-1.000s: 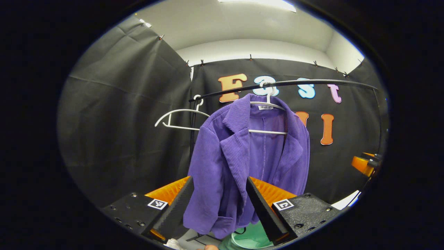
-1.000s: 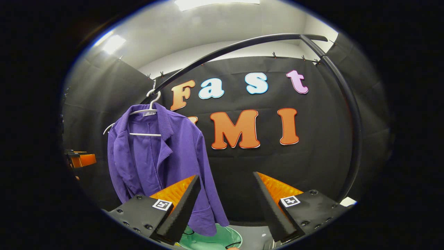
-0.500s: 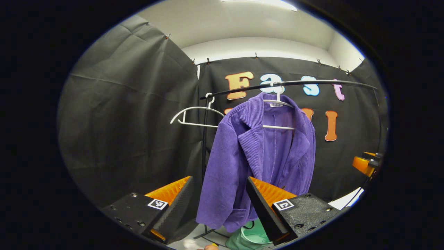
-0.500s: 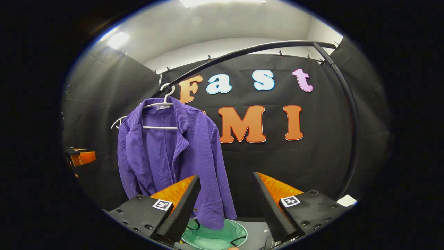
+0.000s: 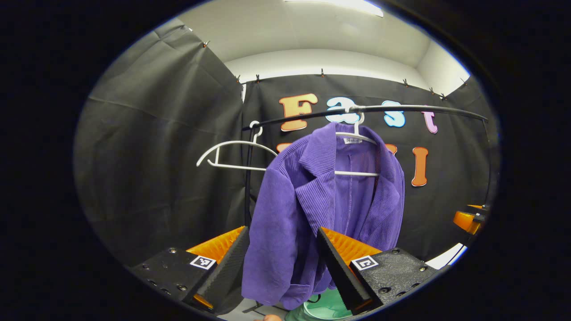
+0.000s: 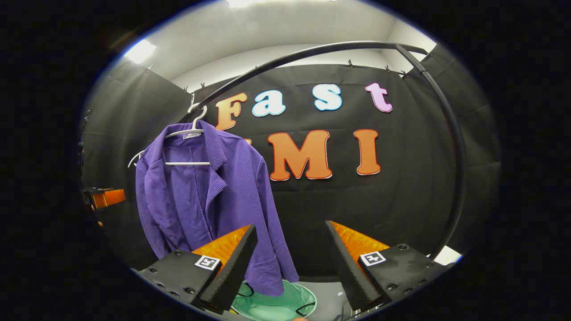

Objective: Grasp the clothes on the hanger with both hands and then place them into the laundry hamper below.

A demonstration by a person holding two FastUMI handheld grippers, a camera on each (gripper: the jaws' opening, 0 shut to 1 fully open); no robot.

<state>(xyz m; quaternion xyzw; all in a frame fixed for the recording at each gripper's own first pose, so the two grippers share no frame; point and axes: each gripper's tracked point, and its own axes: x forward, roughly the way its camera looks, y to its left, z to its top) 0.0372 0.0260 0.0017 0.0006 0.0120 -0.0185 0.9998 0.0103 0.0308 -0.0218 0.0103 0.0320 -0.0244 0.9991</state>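
A purple corduroy jacket [image 5: 312, 209] [image 6: 209, 196] hangs on a white hanger [image 5: 357, 133] [image 6: 194, 127] from the black rail [image 5: 401, 108] [image 6: 312, 51]. A mint-green laundry hamper [image 6: 274, 303] [image 5: 325, 307] sits on the floor under its hem. My left gripper [image 5: 282, 249] is open, short of the jacket, whose left sleeve shows between its fingers. My right gripper [image 6: 291, 247] is open too, aimed right of the jacket with dark cloth behind the gap. The right gripper's body [image 5: 466, 220] shows at the far right of the left gripper view, the left gripper's body [image 6: 107, 197] at the far left of the right gripper view.
A second, bare white hanger [image 5: 232, 154] hangs left of the jacket near the rack's upright post [image 5: 247, 178]. The rail bends down into a post [image 6: 455, 178] on the right. Black cloth walls close in the booth.
Both views shifted slightly: the jacket swung right and then back left in the left gripper view, and it now looms a little nearer. Both grippers stayed open.
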